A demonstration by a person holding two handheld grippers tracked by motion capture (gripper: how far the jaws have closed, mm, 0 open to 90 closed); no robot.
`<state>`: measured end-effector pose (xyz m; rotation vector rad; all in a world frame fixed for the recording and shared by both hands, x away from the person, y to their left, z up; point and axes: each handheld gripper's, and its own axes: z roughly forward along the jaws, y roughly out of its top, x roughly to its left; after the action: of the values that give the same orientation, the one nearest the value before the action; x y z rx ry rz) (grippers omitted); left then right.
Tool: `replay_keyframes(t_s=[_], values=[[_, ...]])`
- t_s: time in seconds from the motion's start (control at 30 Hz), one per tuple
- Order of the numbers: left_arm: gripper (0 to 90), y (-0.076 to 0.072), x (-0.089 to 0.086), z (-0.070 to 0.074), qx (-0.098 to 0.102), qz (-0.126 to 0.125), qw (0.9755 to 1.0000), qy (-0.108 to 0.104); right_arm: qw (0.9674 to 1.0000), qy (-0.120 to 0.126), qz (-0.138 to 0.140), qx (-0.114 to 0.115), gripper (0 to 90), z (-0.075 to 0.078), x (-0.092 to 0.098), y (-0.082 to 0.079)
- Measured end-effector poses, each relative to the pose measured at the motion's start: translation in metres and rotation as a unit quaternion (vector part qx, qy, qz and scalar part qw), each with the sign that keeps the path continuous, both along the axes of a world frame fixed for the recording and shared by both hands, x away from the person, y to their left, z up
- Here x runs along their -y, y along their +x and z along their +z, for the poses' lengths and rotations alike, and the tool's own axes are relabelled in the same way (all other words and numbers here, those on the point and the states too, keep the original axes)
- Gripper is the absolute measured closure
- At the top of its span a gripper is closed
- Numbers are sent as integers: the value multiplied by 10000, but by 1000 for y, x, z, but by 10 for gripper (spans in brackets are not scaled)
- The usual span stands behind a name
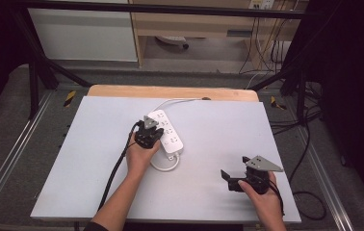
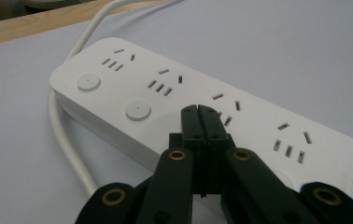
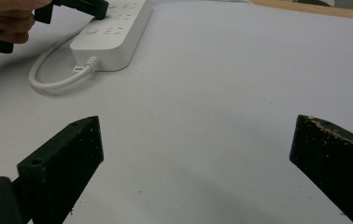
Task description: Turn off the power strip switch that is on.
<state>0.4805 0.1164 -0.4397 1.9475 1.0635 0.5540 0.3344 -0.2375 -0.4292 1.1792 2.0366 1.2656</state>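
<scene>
White power strip [image 1: 166, 132] lies centre frame on table [image 1: 98, 159]. Left gripper [image 2: 198, 108], jaws pressed together, empty, poised just above a switch button [image 2: 137, 111]; press apparently pending. Right gripper [image 3: 195, 154] spread wide, idle, lower right.

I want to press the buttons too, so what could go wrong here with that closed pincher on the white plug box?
1. The left gripper, jaws shut, sits over the power strip near socket slots, beside the round buttons. It might poke a slot rather than a button.
2. The strip lies loose on the table, and the open right gripper is far off, so a push may slide it.
3. The cord loops nearby and could snag.
</scene>
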Motion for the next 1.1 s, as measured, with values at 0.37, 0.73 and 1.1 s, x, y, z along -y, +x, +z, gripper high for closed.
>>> replay_keyframes(t_s=[0.37,0.73,1.1], values=[[900,2,-4,1,20,36,9997,-254,10000,18,-7,18,32,1,0,0],[900,2,-7,5,67,90,9985,-533,10000,38,-21,37,32,2,2,0],[712,-1,-15,15,242,116,9978,-602,10000,50,-15,23,32,2,1,0]])
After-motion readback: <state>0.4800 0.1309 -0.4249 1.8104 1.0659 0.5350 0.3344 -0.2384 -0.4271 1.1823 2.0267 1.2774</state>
